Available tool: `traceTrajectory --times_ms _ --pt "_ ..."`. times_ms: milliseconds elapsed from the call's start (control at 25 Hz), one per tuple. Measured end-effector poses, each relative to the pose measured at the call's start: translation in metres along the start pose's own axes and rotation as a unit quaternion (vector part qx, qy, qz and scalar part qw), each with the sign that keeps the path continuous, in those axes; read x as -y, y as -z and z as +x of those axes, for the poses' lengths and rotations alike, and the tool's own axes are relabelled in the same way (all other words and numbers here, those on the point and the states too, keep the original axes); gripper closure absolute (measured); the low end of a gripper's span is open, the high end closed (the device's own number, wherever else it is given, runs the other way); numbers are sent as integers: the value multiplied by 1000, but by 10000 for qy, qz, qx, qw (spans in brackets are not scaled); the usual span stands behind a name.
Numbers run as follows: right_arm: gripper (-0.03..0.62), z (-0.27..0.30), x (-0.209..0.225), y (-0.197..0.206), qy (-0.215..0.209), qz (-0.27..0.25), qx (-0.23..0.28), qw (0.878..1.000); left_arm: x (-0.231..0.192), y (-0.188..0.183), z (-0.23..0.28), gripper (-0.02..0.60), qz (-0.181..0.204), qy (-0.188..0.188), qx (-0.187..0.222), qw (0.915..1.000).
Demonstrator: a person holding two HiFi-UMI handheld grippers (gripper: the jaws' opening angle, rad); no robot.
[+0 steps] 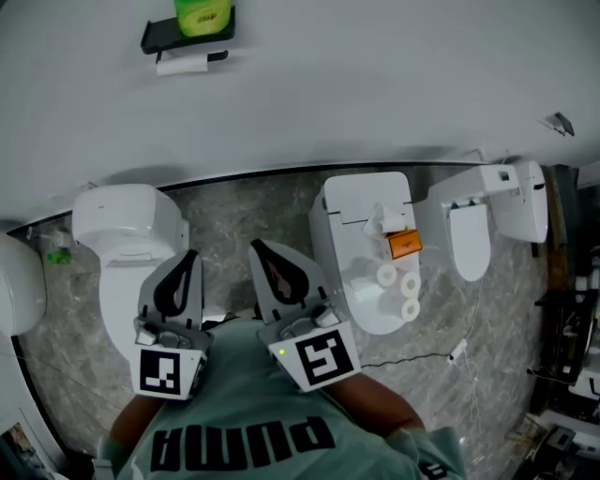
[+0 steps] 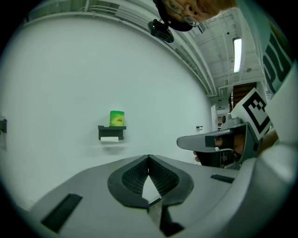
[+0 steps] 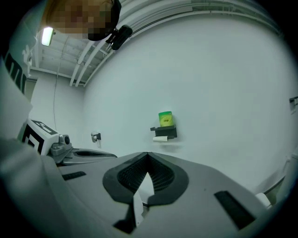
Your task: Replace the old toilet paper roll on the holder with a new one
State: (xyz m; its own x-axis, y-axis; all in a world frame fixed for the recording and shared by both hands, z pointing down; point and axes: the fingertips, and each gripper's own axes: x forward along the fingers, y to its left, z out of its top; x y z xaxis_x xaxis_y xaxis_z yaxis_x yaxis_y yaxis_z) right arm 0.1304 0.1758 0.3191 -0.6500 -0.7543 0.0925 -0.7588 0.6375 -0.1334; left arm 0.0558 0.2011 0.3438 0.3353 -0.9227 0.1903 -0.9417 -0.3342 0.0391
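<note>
High on the white wall hangs a black holder [image 1: 187, 37] [image 2: 111, 132] [image 3: 164, 131]. A nearly used-up white roll [image 1: 183, 64] [image 2: 110, 139] [image 3: 160, 138] sits under it, and a green wrapped roll [image 1: 202, 14] [image 2: 117, 118] [image 3: 165, 118] stands on top. Fresh white rolls [image 1: 399, 287] lie on a toilet's closed lid at the right. My left gripper [image 1: 190, 255] [image 2: 148, 157] and right gripper [image 1: 255, 247] [image 3: 147, 154] are held side by side near my chest, pointing at the wall. Both are shut and hold nothing, and they are far from the holder.
Three white toilets stand along the wall on the marbled floor: one [image 1: 127, 234] just beyond my left gripper, one [image 1: 366, 225] with an orange box [image 1: 403, 245] on it, and one [image 1: 487, 211] at the far right. A cable [image 1: 422, 354] crosses the floor.
</note>
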Motion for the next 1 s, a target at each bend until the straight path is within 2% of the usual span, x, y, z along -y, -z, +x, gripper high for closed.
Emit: traceTrajectory --times_ms 560,1000 --pt "591 27 55 -20 -509 -202 242 9982 4 -17 57 577 27 -521 186 9985" --pt "591 50 76 -13 -741 55 171 9971 -5 -13 80 577 -1 -854 -21 9963"
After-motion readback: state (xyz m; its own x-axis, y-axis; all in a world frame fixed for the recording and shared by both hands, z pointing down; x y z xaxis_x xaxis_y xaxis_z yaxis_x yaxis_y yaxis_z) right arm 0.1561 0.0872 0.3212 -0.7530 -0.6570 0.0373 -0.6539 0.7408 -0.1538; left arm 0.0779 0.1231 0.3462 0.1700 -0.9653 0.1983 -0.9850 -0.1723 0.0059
